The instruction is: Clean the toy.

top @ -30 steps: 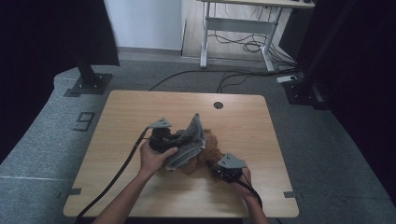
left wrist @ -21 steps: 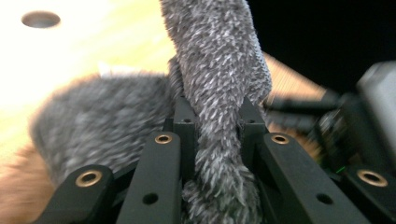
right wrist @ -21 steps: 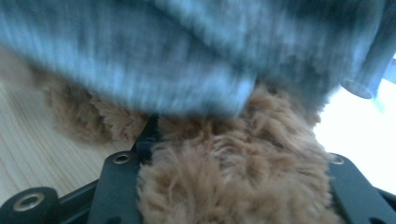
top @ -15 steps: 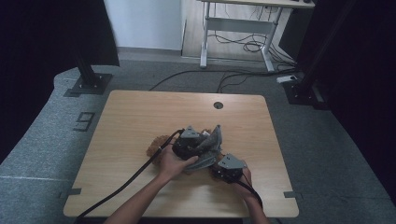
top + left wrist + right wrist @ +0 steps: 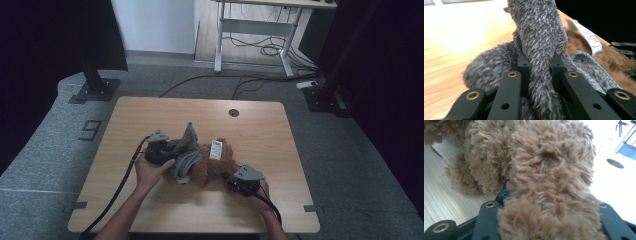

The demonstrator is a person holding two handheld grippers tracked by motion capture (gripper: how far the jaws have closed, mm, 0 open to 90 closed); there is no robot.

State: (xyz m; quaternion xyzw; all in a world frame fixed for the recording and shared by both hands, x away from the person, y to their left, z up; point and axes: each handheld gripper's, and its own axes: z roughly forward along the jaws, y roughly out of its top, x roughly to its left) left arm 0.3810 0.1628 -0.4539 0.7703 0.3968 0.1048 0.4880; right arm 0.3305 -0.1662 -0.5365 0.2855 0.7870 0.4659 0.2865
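- The left gripper (image 5: 165,150) has its jaws pinched tight on a fold of the grey plush cloth (image 5: 185,152); in the left gripper view the fuzzy grey fabric (image 5: 536,50) rises upright between the two black jaws.
- The right gripper (image 5: 235,182) is clamped on the brown plush toy (image 5: 220,162); in the right gripper view the brown fur (image 5: 544,182) bulges between and over its jaws.
- The grey cloth sits at the toy's left side, touching it, one flap sticking up.
- A white label (image 5: 216,148) lies on top of the toy; the left gripper view shows it (image 5: 587,37) just right of the grey fold.
- Both soft things rest near the middle of the wooden table (image 5: 150,115), somewhat towards the near edge.
- A round hole (image 5: 233,112) sits in the tabletop at the far side, well apart from the toy.
- Each gripper's black cable trails off over the near edge.
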